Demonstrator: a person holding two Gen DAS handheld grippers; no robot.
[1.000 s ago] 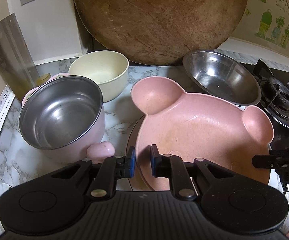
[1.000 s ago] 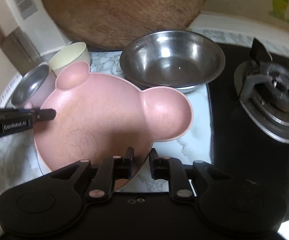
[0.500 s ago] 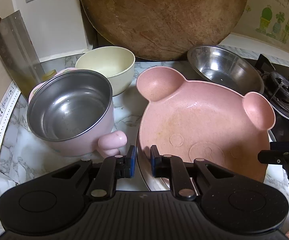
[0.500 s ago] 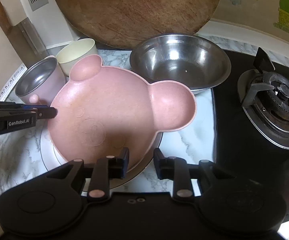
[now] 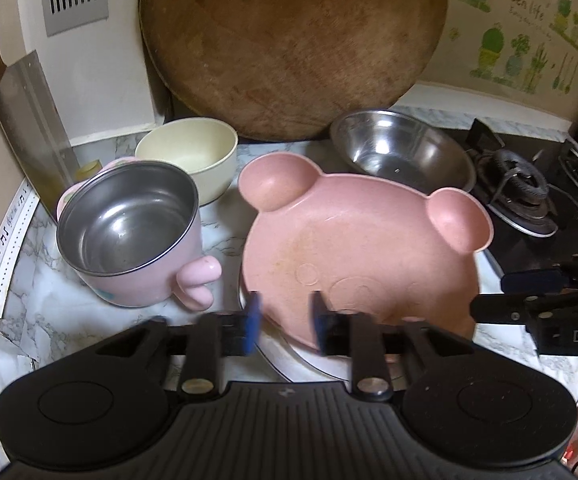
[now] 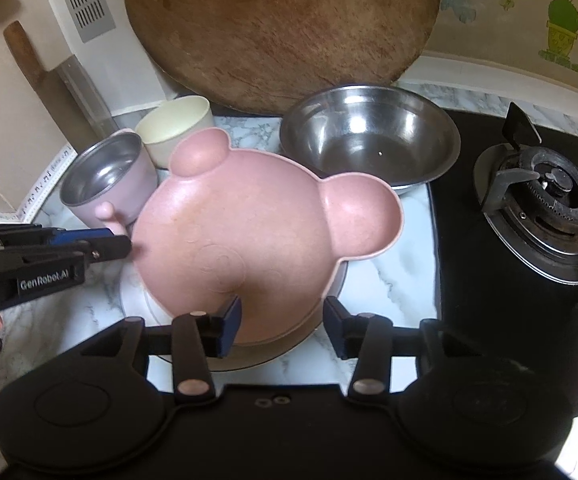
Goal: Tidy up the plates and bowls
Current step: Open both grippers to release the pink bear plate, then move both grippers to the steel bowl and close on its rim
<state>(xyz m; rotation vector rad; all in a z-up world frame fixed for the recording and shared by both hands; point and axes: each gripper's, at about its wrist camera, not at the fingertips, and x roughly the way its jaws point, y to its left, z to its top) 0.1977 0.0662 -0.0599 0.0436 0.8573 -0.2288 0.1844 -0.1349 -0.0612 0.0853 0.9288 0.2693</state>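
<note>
- Centrally, a pink bear-shaped plastic plate with two round ear compartments [image 5: 353, 248] [image 6: 245, 240] is seen lying on a white round plate [image 5: 285, 364] [image 6: 137, 300] on the marble-patterned counter [image 5: 49, 312] [image 6: 401, 280].
- Only a narrow strip of white rim is left showing around the pink plate's near edge.
- The jaws of the left gripper [image 5: 285, 322] are opening, spread over the near rim of the pink plate; the blue pads are not pressed on it.
- The jaws of the right gripper [image 6: 283, 326] are likewise opening, with the plate's near edge between them, untouched.
- Free counter is limited to small patches in front of the pots and right of the plates.
- A pink steel-lined pot with a knobbed handle [image 5: 137, 232] [image 6: 109, 180] is set just left of the plates, with a cream round bowl [image 5: 189, 156] [image 6: 175, 124] behind it.
- A stainless steel bowl [image 5: 401, 156] [image 6: 369, 140] is placed behind the pink plate, close to its ear.
- A large round wooden chopping board [image 5: 293, 40] [image 6: 281, 28] is leaned against the wall behind.
- A black gas hob with burner [image 5: 525, 192] [image 6: 545, 200] borders the counter on the right.
- A cleaver [image 5: 33, 128] [image 6: 61, 76] is propped at the left wall.
- "GenRobot.AI" is read on the left gripper's side, "DAS" on the right one's, and "Green life" on the wall sticker [image 5: 525, 32].
</note>
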